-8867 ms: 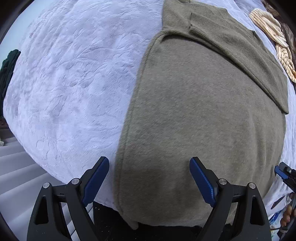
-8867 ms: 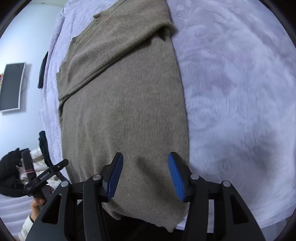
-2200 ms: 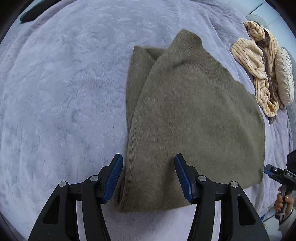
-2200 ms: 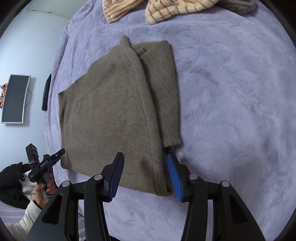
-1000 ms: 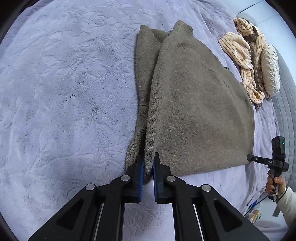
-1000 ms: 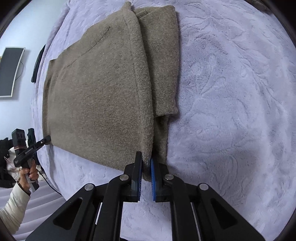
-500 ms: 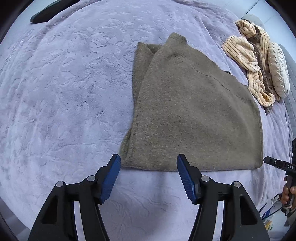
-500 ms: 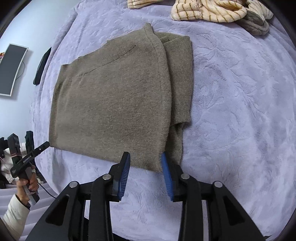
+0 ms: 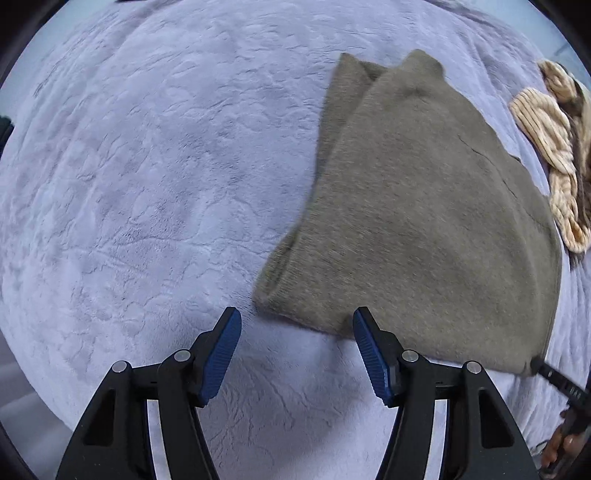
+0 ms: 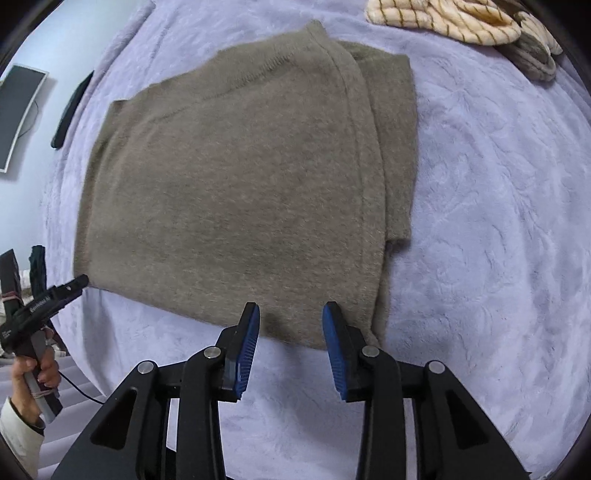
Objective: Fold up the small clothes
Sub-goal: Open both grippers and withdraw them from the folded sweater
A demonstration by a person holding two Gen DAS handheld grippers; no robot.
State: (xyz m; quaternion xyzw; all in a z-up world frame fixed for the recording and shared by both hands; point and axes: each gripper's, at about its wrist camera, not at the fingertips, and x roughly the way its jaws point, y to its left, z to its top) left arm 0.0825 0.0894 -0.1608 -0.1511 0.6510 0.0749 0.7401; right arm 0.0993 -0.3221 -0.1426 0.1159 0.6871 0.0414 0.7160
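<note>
A plush lavender blanket with an embossed swirl pattern (image 10: pixel 498 206) covers the whole surface, and the folded olive-brown knit sweater (image 10: pixel 236 177) lies flat on it. Beyond the sweater a heap of cream ribbed clothes with thin stripes (image 10: pixel 454 18) rests on the same blanket. At the room's edge a pale blue wall carries a dark flat screen (image 10: pixel 18 110), and a slim dark object (image 10: pixel 72 109), perhaps a remote, lies near the blanket's border.

The left gripper (image 9: pixel 295 350) hangs over the sweater's near corner, jaws spread wide and empty. The right gripper (image 10: pixel 290 347) hovers above the near hem, jaws moderately apart, gripping nothing; both have just been opening.
</note>
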